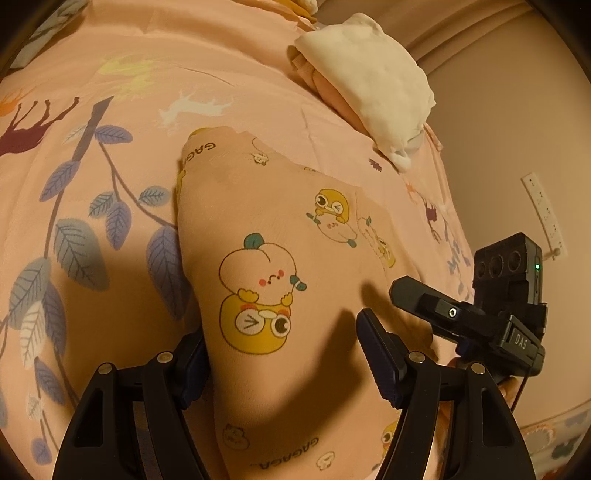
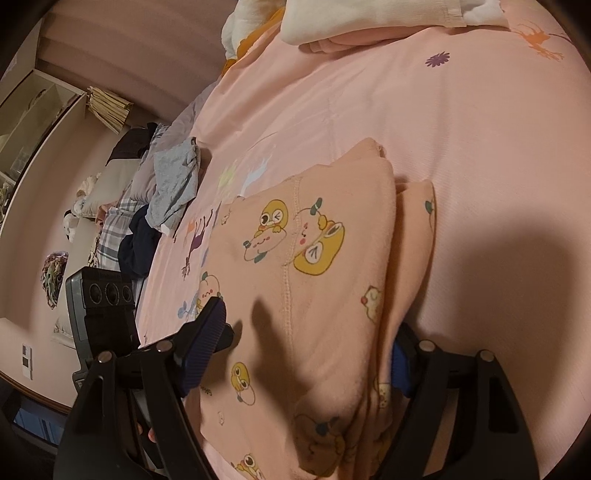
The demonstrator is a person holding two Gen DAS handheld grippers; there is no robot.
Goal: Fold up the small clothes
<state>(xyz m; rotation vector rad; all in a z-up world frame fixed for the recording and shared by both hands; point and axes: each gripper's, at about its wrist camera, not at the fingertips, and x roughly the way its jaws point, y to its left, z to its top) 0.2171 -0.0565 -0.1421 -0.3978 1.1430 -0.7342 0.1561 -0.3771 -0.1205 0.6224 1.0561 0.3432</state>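
A folded peach garment (image 1: pixel 295 229) printed with yellow cartoon ducks lies on the pink bedspread (image 1: pixel 122 110). My left gripper (image 1: pixel 284 360) stands open astride its near end: one finger sits at the cloth's left edge, the other hovers above the fabric and casts a shadow on it. In the right wrist view the same garment (image 2: pixel 325 258) shows two stacked folds. My right gripper (image 2: pixel 306 347) is open over it, its left finger above the cloth and its right finger (image 2: pixel 402 365) half hidden behind the garment's right edge. One right gripper finger (image 1: pixel 404 291) shows beside the left gripper.
A stack of folded clothes with a white piece on top (image 1: pixel 369 74) sits at the far end of the bed (image 2: pixel 369 18). Loose grey, dark and checked clothes (image 2: pixel 170 188) lie heaped along the bed's far left side. The bed's edge and a wall socket strip (image 1: pixel 543 214) are at right.
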